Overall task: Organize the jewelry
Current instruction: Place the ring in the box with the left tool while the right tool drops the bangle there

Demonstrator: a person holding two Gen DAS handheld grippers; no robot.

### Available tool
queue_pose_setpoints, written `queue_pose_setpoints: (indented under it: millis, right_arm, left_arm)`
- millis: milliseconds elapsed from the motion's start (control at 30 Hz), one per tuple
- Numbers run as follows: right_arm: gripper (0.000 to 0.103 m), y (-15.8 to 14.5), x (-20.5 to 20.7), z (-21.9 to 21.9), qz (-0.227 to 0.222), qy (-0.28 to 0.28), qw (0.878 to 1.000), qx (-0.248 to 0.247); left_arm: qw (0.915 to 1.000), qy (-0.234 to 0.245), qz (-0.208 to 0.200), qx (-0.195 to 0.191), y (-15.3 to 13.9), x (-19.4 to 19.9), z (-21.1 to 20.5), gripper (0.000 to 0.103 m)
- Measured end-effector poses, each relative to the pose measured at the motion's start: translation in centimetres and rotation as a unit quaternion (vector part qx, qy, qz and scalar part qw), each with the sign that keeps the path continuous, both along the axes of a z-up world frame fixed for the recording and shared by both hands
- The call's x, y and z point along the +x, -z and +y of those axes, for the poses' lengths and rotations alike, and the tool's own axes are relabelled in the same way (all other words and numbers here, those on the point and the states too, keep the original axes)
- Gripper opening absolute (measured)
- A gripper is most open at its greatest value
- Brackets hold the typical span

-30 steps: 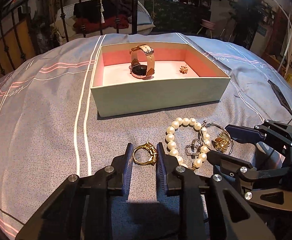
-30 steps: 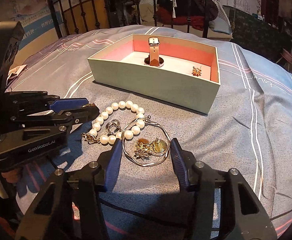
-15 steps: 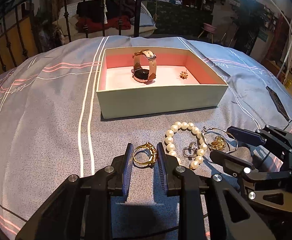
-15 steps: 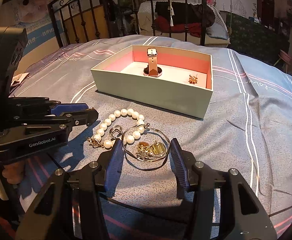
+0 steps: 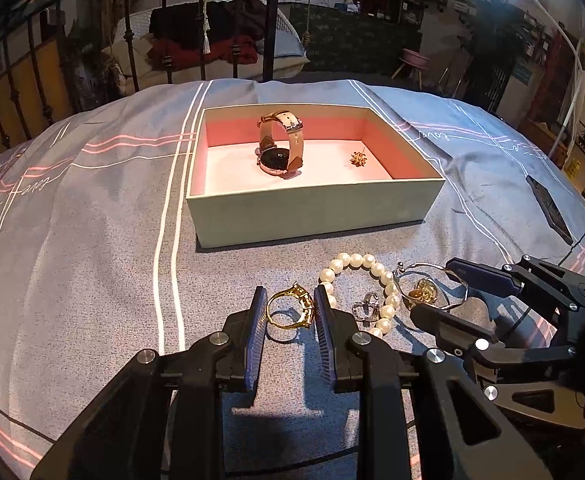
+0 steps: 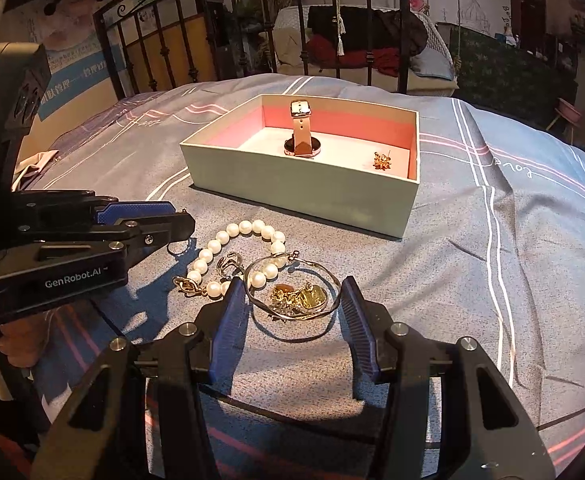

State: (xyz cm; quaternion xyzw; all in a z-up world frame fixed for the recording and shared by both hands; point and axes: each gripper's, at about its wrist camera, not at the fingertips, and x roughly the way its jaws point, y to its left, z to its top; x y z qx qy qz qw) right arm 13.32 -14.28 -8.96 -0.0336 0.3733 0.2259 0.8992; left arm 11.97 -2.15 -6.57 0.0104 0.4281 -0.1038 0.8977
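The left gripper [image 5: 288, 312] pinches the gold ring [image 5: 290, 311] while the right gripper [image 6: 292, 298], fingers spread, straddles the silver bangle [image 6: 292, 292]; next, carrying each to the box [image 5: 312, 212].

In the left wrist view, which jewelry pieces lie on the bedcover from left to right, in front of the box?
gold ring → small silver ring → silver bangle with gold charms. The pearl bracelet overlaps the last two, so it has no clear place.

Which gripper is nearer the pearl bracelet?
Left, narrowly. The left gripper holds the gold ring with one finger against the pearl bracelet; the right gripper brackets the silver bangle overlapping it.
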Motion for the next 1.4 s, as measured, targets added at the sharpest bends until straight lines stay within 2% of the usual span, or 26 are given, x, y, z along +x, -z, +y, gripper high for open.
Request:
queue_pose_setpoints:
  millis: [133, 300, 467, 633, 967, 1400]
  right_arm:
    - [0.051, -1.4, 0.3, -0.1, -0.021, 0.003, 1.000, 0.004]
    - [0.051, -3.8, 1.4, -0.1, -0.052, 0.005, 0.999, 0.008]
    - [0.051, -5.3, 2.9, 0.0, -0.074, 0.010, 0.997, 0.006]
    - [0.051, -6.2, 5.0, 0.2, -0.083, 0.018, 0.996, 0.007]
    - [0.051, -5.6, 9.1, 0.4, -0.069, 0.045, 0.997, 0.001]
    - [0.051, -3.9, 11.2, 0.8, -0.043, 0.046, 0.998, -0.007]
  left_arm:
    - [0.9999, -0.001, -0.006, -0.010, -0.8, 0.3, 0.1, 0.023]
    - [0.9992, -0.002, -0.036, -0.019, -3.3, 1.2, 0.2, 0.023]
    - [0.9979, 0.000, -0.063, -0.016, -5.5, 3.2, -0.3, 0.023]
    - [0.9972, -0.006, -0.073, -0.012, -6.5, 5.7, -0.7, 0.023]
    - [0.9987, -0.027, -0.039, -0.015, -5.3, 10.1, -0.3, 0.023]
    - [0.9994, -0.030, -0.005, -0.018, -3.2, 12.3, -0.3, 0.023]
